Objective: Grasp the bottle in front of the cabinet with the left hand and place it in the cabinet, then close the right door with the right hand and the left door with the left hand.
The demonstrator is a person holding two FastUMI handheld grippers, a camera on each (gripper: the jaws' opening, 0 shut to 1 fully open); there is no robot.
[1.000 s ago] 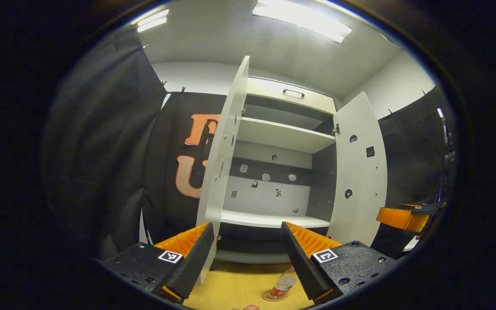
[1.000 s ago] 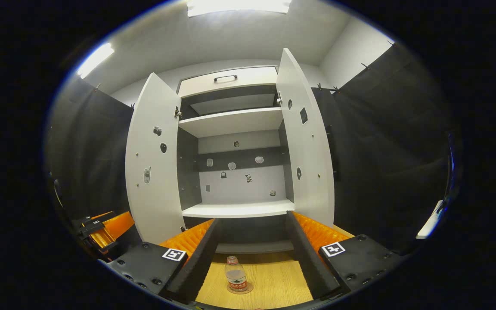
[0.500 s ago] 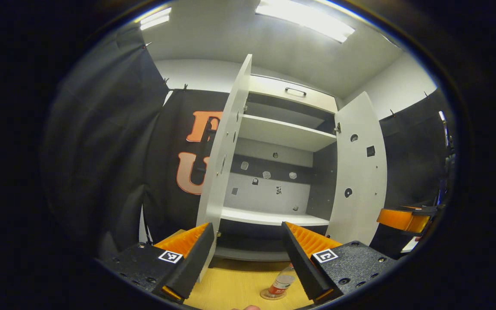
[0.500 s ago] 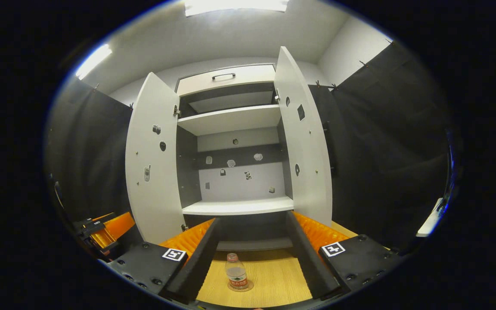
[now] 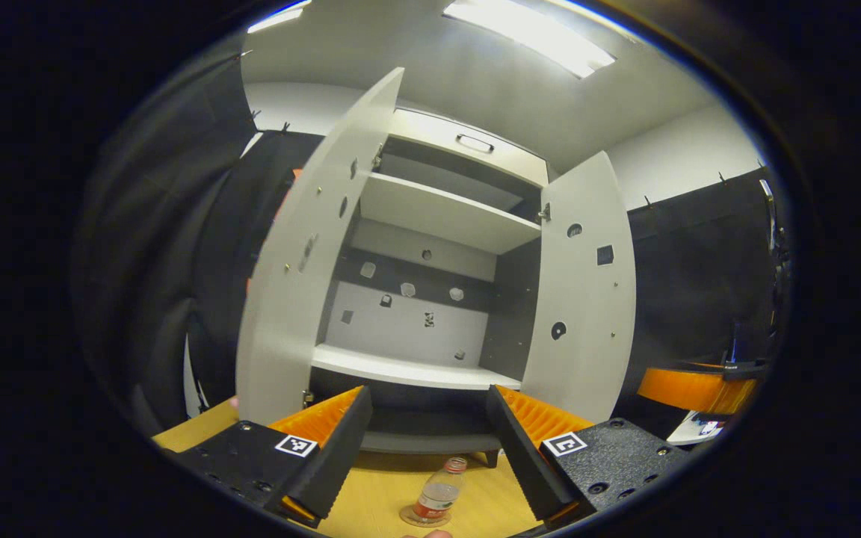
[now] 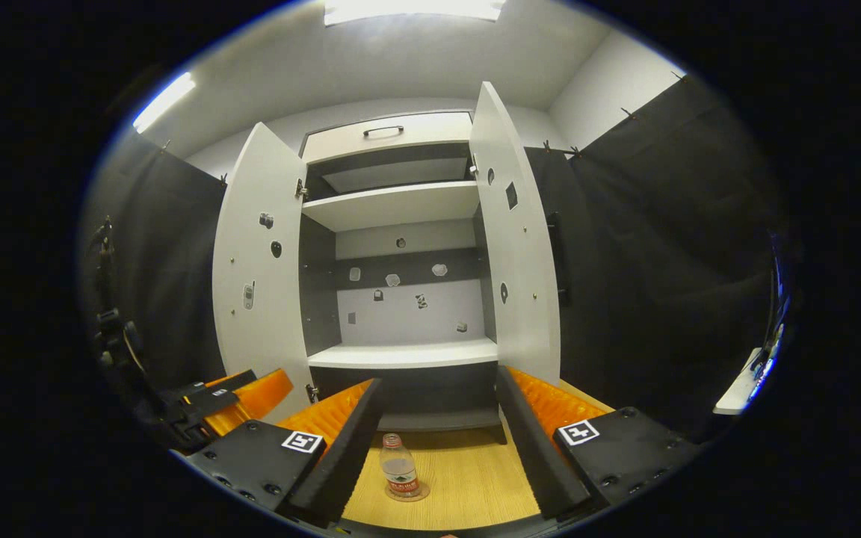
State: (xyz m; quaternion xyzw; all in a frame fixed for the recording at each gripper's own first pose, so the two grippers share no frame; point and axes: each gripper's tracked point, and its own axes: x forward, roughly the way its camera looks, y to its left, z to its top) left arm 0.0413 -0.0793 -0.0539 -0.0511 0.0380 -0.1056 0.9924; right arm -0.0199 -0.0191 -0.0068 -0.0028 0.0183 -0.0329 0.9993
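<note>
The cabinet (image 5: 430,224) stands tall at the back of the wooden surface (image 6: 468,478), and both of its doors are swung wide open. The left door (image 5: 296,276) and the right door (image 5: 584,299) stick out toward the front, one on each side of the cabinet. Inside the cabinet there is a high shelf (image 5: 438,213) and a low shelf (image 5: 400,370). Small stickers dot the back wall of the cabinet. The bottle (image 5: 438,499) stands upright on the surface just in front of the cabinet, on a little round mat. It is a small clear bottle with a red cap and a red label. The left hand-held gripper (image 5: 424,448) is spread apart and holds nothing. The bottle sits low between its two fingers, not touching them. The right hand-held gripper (image 6: 438,448) is spread apart too, with nothing in it. It also points at the cabinet, and the bottle (image 6: 400,471) stands close by its left finger.
</note>
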